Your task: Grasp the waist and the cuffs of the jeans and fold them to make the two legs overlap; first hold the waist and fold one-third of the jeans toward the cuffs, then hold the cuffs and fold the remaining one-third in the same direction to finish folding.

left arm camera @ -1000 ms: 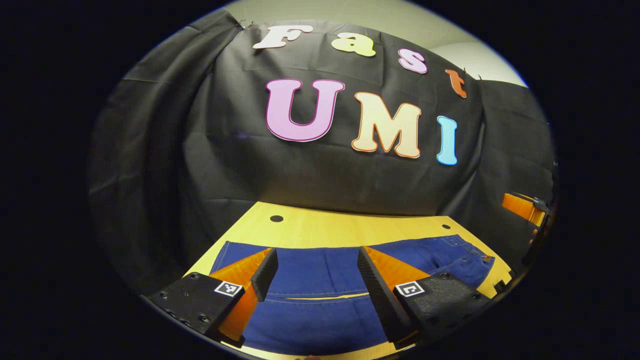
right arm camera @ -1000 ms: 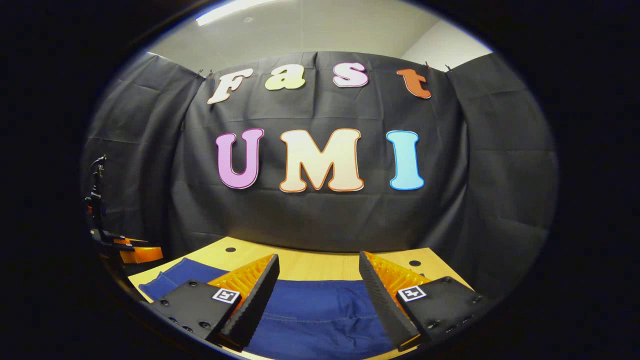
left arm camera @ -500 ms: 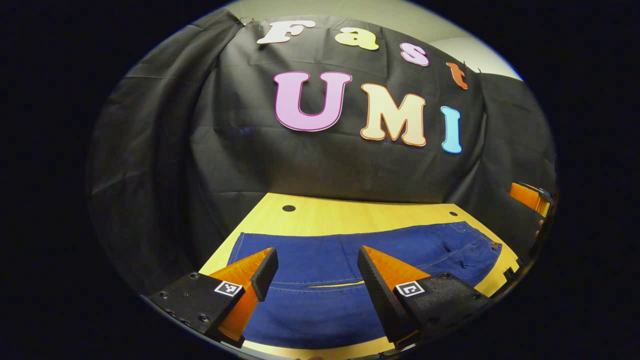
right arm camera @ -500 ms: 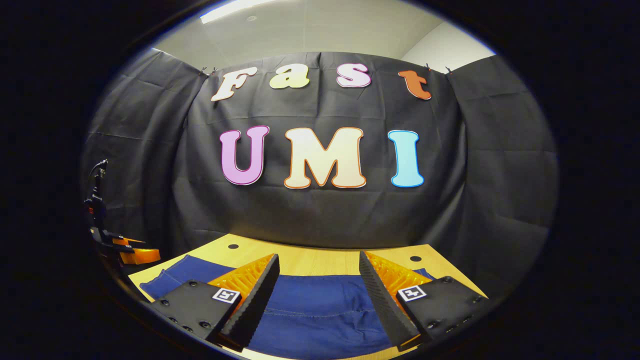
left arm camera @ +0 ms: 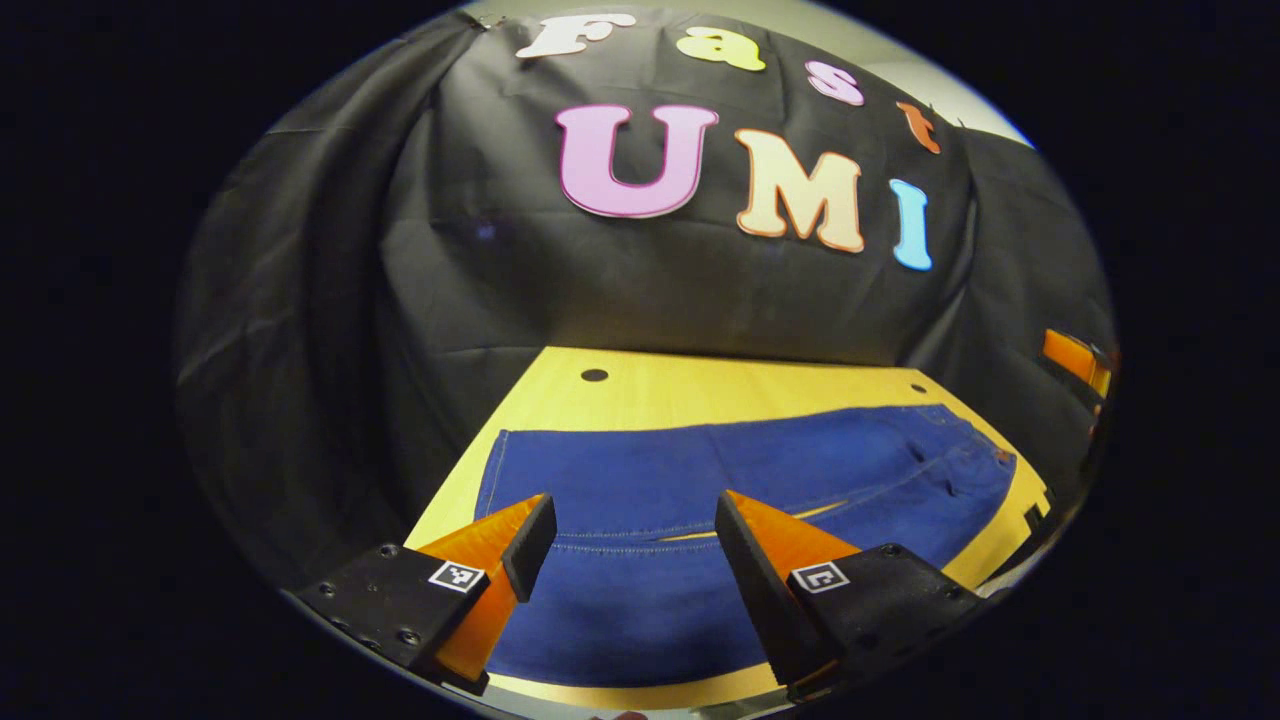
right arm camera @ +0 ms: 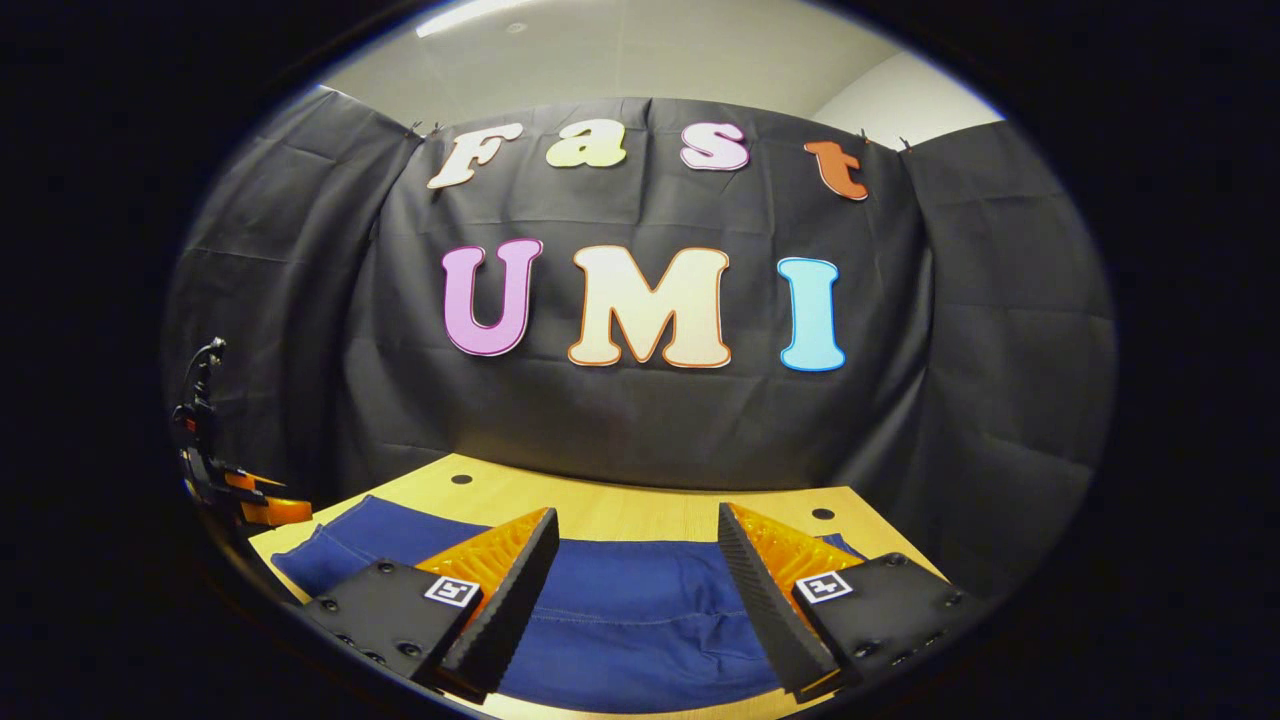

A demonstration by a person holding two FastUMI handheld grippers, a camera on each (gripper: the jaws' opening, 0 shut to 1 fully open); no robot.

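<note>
**Both tongs held wide above jeans spread on the surface**

From my remote seat, the left tongs [left arm camera: 630, 525] hang with their fingers spread wide and nothing between them, above the dark blue denim jeans [left arm camera: 740, 480] that lie flat across the pale yellow wooden surface [left arm camera: 700, 385]. In the left gripper view the cuff end lies at the left and the waist, with its pocket stitching, at the right. In the right gripper view my right tongs [right arm camera: 638, 540] are equally wide and empty, poised over the same blue cloth [right arm camera: 620, 610], not touching it. The other tongs show small at that view's far left edge [right arm camera: 262, 505].
</note>
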